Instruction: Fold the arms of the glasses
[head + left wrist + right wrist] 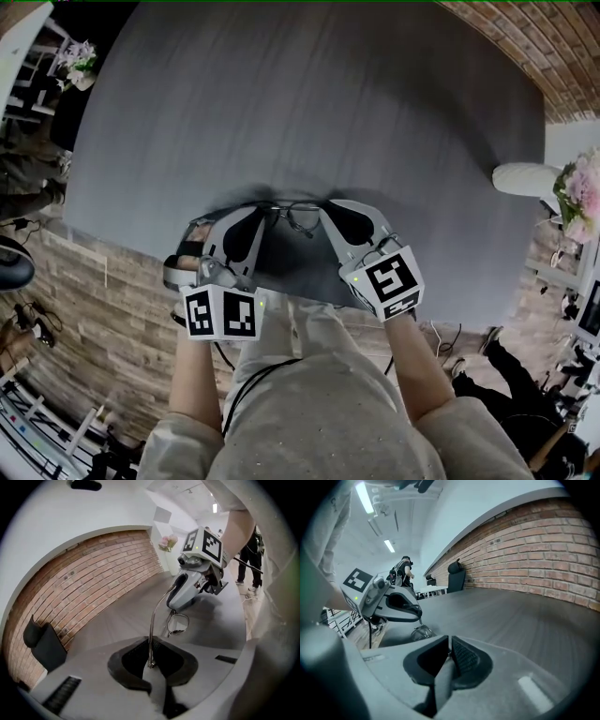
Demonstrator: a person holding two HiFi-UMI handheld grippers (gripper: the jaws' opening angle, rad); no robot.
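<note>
At the near edge of the grey tabletop (309,103), the glasses (298,217) hang between the 2 tools, just above their own shadow and close to the person's lap. The left hand-held gripper (258,214) has its jaws narrowed onto 1 thin metal arm of the glasses. In the left gripper view that arm rises straight up out of the dark ribbed pads (133,656), then bends over towards the lenses, and 1 lens faces the camera just past the jaws. The right hand-held gripper (330,211) comes in from the other side, and its tip meets the opposite end of the frame in the head view. Its own view shows the jaws drawn down to a thin slit. The wire pinched there is barely visible, and 1 lens peeks out beside the left pad. The 2 tools point towards each other with only the glasses between them, and each carries its marker cube (222,314) at the back, near the person's wrists. A brick wall (93,569) runs along the far side of the tabletop, and pink flowers (583,192) stand off to the right
</note>
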